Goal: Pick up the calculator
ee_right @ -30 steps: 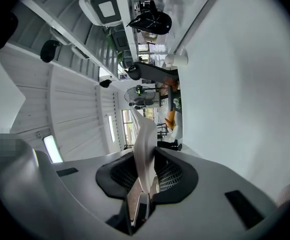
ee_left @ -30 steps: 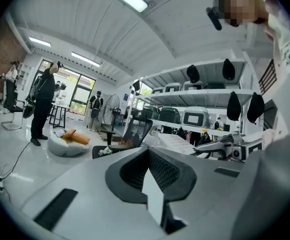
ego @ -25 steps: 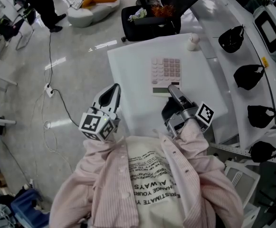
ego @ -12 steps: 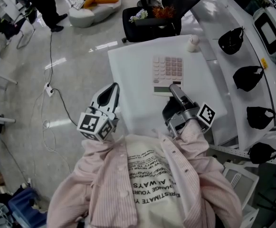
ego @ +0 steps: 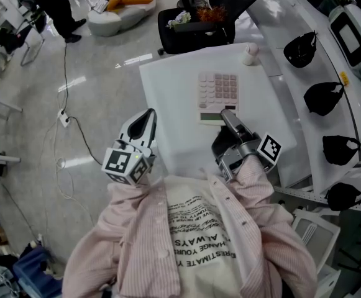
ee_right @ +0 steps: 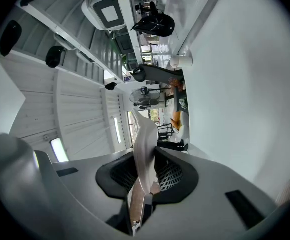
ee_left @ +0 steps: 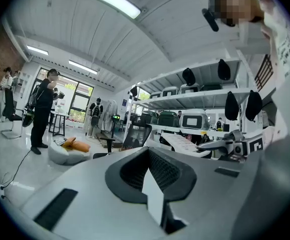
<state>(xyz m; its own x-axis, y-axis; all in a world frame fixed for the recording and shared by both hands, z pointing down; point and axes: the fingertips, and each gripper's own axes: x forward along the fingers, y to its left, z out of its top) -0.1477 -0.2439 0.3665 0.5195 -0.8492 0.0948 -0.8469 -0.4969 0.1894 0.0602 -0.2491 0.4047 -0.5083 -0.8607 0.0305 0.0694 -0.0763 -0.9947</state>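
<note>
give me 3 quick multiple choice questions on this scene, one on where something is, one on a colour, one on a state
1. Where does the calculator lie?
A on the white table
B on a shelf
C on the floor

2. What colour is the office chair beyond the table?
A red
B black
C white

3. The right hand-held gripper is:
A open and empty
B shut on a cable
C shut on the calculator's near edge

Answers:
1 A, the head view shows it on the tabletop.
2 B, its seat and back are black.
3 C, the right gripper view shows the calculator's thin edge pinched between the jaws.
</note>
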